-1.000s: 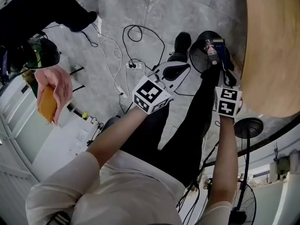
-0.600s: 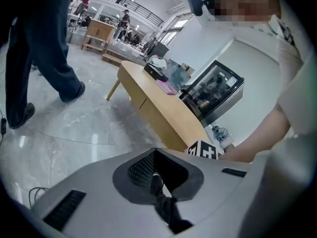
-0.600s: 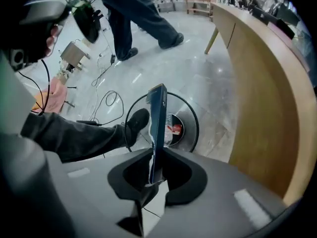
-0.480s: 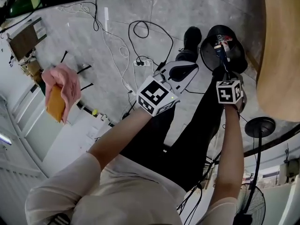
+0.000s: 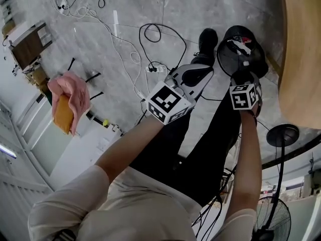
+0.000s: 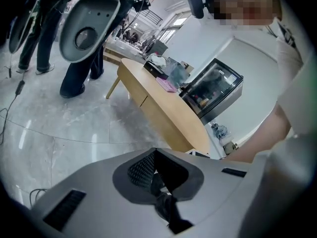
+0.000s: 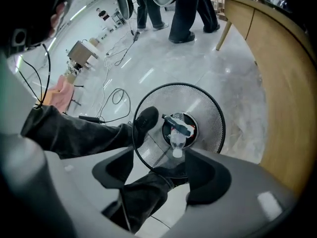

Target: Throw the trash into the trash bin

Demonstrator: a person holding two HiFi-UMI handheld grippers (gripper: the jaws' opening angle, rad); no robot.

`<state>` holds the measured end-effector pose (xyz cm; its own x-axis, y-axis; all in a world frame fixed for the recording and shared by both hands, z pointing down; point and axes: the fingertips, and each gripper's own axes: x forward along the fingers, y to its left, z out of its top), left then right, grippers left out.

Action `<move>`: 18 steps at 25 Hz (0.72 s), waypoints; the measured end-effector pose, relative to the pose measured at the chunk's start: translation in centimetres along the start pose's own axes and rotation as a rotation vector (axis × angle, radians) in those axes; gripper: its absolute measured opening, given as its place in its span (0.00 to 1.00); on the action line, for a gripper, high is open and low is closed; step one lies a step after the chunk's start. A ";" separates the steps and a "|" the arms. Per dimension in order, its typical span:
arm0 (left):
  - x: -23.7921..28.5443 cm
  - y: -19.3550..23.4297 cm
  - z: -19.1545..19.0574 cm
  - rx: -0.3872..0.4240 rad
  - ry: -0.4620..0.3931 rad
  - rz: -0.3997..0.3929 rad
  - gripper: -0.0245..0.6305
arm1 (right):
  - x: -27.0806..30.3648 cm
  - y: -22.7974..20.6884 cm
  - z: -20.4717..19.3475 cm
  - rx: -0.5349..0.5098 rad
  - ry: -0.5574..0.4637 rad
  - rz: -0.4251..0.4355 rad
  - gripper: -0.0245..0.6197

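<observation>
Now right claw (image 7: 163, 173), just spread empty, overhangs mesh bin (image 7: 210, 110) beside a shoe (image 7: 146, 120); left claw (image 6: 156, 163) pressed together.

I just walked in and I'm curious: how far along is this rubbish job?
Done: a clear plastic bottle is inside the black mesh bin. In hand: nothing. The right gripper has just been opening its jaws above the bin with nothing between them, and the left gripper is shut and empty. Left: whether more trash waits elsewhere, these views do not show.
</observation>
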<state>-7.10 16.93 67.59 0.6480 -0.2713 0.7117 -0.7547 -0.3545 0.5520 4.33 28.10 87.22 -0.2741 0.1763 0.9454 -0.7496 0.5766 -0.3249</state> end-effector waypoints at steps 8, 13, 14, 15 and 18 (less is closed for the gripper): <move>-1.6 -1.1 3.0 0.011 -0.040 0.001 0.05 | -5.0 -0.6 2.5 0.028 -0.097 -0.013 0.56; -3.3 -2.2 6.3 0.045 -0.078 0.007 0.05 | -9.8 -1.2 4.5 0.061 -0.155 -0.034 0.56; -3.8 -2.5 7.1 0.053 -0.086 0.007 0.05 | -11.0 -1.3 5.0 0.072 -0.167 -0.039 0.56; -4.4 -2.9 7.9 0.061 -0.093 0.007 0.05 | -12.4 -1.4 5.6 0.081 -0.182 -0.044 0.56; -6.6 -4.4 10.4 0.088 -0.111 0.005 0.05 | -17.3 -1.3 7.2 0.117 -0.243 -0.053 0.56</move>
<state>-6.94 10.95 55.95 0.6554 -0.3690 0.6590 -0.7492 -0.4283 0.5053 5.75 18.57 71.12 -0.3584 -0.0564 0.9319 -0.8276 0.4810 -0.2892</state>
